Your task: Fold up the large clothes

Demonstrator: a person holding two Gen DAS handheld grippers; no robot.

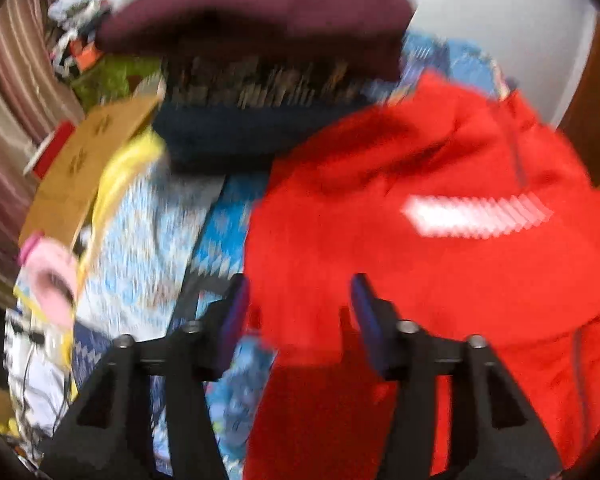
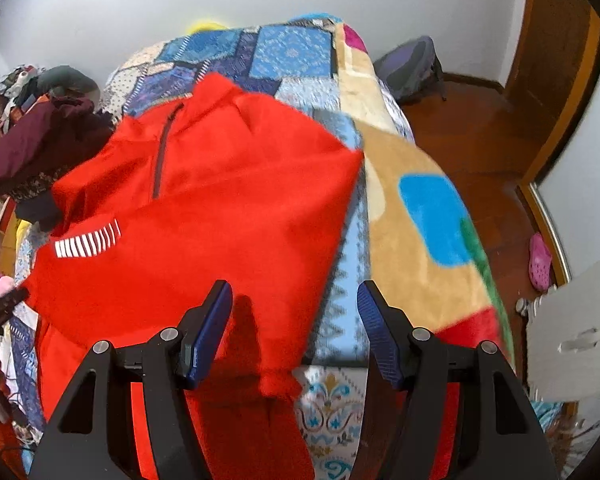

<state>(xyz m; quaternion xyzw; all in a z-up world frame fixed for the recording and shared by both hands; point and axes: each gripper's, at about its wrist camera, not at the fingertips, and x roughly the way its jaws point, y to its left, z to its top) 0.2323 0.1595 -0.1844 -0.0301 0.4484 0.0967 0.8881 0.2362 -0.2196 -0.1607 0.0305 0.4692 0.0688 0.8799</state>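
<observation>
A large red zip-neck top point(image 2: 220, 208) with a white striped chest mark lies spread on the bed, also seen in the blurred left wrist view point(image 1: 440, 240). My left gripper point(image 1: 300, 304) is open and empty, hovering over the top's lower left part. My right gripper point(image 2: 296, 308) is open and empty above the top's lower right edge, where red cloth meets the bedspread.
The bed carries a blue patchwork spread point(image 2: 284, 52) and a tan blanket point(image 2: 412, 216) with coloured shapes. A pile of maroon and dark clothes point(image 1: 260, 52) sits at the far left of the bed. A cardboard piece point(image 1: 84, 160) lies left. Wooden floor point(image 2: 472, 132), a backpack and a pink shoe lie right.
</observation>
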